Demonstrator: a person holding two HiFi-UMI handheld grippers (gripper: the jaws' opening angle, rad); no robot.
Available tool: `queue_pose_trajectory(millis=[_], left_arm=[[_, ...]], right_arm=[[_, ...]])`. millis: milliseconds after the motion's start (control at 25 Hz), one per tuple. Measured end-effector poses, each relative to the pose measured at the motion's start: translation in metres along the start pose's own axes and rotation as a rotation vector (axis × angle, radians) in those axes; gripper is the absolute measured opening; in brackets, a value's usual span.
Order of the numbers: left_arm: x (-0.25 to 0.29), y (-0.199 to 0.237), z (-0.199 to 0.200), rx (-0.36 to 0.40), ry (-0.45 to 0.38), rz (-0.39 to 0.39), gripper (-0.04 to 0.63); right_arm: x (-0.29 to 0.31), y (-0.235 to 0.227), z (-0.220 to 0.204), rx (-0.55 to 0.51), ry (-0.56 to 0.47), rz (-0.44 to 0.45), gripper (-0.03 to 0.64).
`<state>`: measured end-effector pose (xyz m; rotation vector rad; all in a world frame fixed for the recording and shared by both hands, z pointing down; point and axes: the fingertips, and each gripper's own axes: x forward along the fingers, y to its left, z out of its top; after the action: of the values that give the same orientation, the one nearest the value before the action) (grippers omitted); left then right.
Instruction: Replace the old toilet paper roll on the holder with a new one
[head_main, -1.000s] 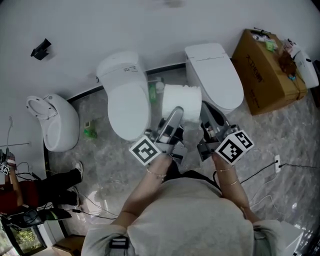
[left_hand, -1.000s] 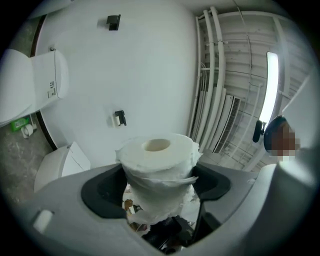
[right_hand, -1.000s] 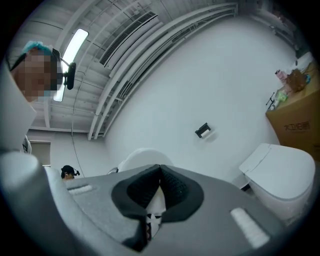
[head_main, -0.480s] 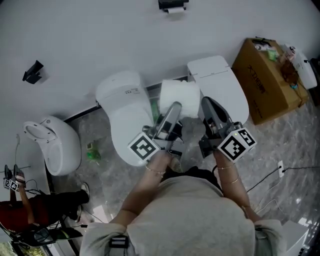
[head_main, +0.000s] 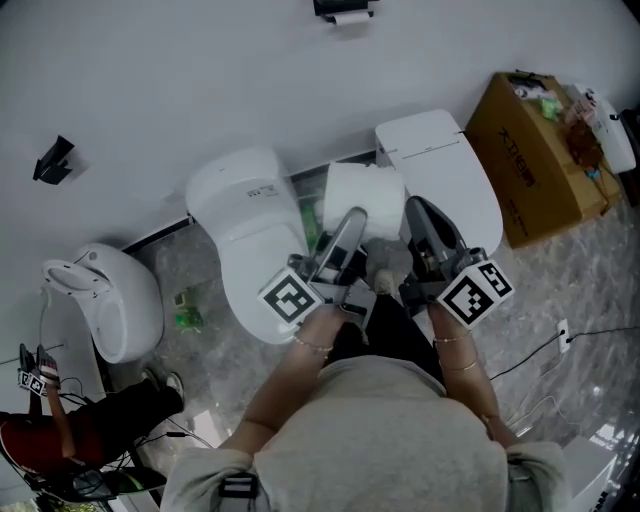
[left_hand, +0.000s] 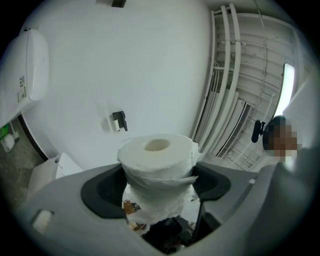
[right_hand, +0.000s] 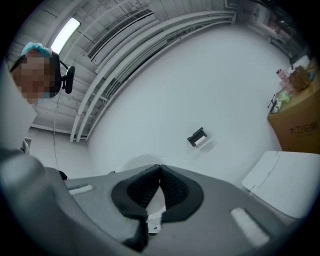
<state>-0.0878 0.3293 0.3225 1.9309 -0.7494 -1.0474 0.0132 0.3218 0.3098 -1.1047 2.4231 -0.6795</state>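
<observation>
A: L claw status?
B: Left gripper (left_hand: 157, 185) is clamped on the new roll (left_hand: 157, 150). Pads press it from both sides, jaws about a roll's width apart. Roll stands upright in the left gripper view w/ the core hole on top. Outer sheets are loose & crumpled round the lower half.
A: R claw?
B: Right gripper (right_hand: 160, 182) is fully closed, pads touching, nothing btwn them.
A: Where's the roll in the head view?
B: In the air in front of the person, over the gap btwn the left toilet (head_main: 245, 240) & the right toilet (head_main: 440, 170). Right gripper is just beside the roll on its right. Can't tell if they touch.
A: Holder?
B: Holder (head_main: 340, 10) is black, on the white wall (head_main: 200, 80) at the top edge of the head view, well apart from the new roll. Old roll (head_main: 347, 19) sits in it, small & white. Holder also shows small & far off in both gripper views. Those views tilt up at wall & ceiling.
A: Other stuff?
B: Cardboard box (head_main: 540, 150) w/ clutter on top, near the wall, right of the right toilet. Grey marbled floor (head_main: 200, 370) w/ cables at the right.
</observation>
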Motion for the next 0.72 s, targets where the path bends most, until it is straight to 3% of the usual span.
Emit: queue_pose_trajectory(millis=[240, 720], left_arm=[[0.032, 0.033, 0.011, 0.013, -0.004, 0.021, 0.407], [0.161, 0.094, 0.054, 0.052, -0.072, 0.038, 0.408]], right_arm=[[0.032, -0.035, 0.01, 0.007, 0.0, 0.008, 0.003], [0.142, -0.119, 0.07, -0.004, 0.045, 0.11, 0.003]])
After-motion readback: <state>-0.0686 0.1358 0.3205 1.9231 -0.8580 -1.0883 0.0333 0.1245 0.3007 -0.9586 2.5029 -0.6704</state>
